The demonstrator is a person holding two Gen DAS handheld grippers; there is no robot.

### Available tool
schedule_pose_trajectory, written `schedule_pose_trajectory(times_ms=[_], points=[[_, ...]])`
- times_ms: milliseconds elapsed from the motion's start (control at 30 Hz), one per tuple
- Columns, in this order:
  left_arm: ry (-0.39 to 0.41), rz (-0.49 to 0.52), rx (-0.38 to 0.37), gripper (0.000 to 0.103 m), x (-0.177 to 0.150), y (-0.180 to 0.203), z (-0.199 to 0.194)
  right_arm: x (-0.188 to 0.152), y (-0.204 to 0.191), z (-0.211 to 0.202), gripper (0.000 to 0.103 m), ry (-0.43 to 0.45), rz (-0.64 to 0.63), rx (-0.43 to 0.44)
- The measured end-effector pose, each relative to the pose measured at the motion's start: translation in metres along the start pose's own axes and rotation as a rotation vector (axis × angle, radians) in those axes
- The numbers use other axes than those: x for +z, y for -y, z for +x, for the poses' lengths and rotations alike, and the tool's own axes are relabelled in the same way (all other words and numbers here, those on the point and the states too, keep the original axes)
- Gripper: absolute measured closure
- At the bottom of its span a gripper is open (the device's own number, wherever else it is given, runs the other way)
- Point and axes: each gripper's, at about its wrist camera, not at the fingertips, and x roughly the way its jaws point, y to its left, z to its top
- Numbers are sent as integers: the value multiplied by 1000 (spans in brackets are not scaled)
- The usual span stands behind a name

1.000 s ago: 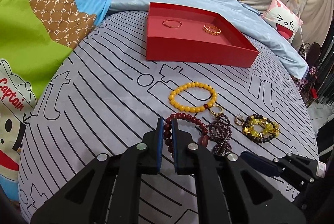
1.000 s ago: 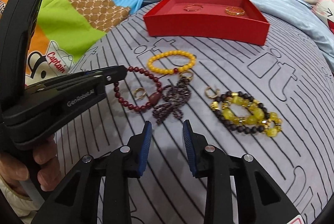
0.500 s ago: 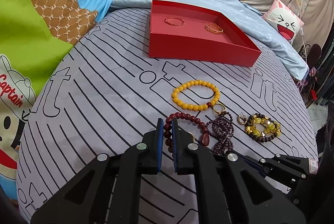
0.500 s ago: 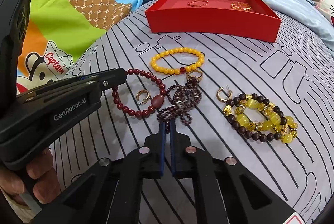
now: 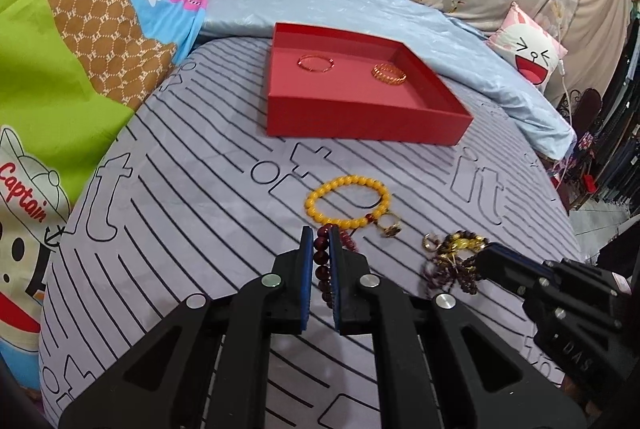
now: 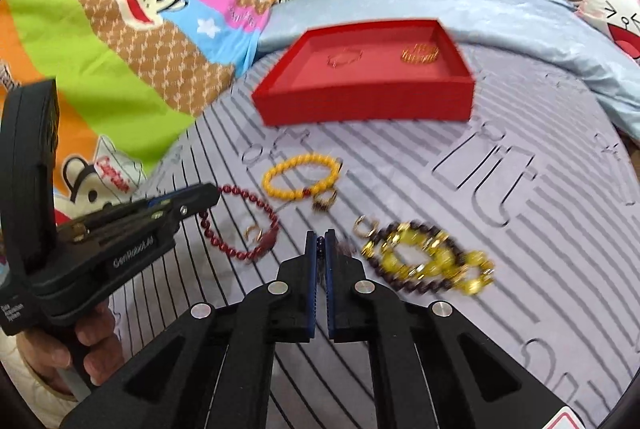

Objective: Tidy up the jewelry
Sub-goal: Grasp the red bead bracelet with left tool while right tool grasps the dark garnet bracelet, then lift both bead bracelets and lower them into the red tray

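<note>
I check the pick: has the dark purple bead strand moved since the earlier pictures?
Yes. The dark purple bead strand left its place beside the dark red bracelet; the right hand-held gripper holds it, lifted.

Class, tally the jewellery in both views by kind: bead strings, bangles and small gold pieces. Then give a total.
Bead strings: 4 (yellow, dark red, purple, yellow-and-dark)
Bangles in the tray: 2 (thin, gold)
Small gold pieces: 3 (ring, left hoop, right hoop)
Total: 9
</note>
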Motion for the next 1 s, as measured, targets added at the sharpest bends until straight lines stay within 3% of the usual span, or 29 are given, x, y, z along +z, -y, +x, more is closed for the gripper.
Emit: schedule_pose_trajectory(times_ms=[300, 533, 733, 1000], points=[[43, 37, -57, 96, 36, 13, -19, 46, 27, -27, 99, 84, 70, 4], [119, 95, -87, 96, 92, 26, -18, 99, 48, -24, 99, 159, 55, -34], [159, 123, -80, 95, 140, 34, 7, 149, 66, 2, 99, 183, 68, -43], [98, 103, -77, 95, 174, 28, 73, 184, 87, 54, 99, 109, 83, -93]])
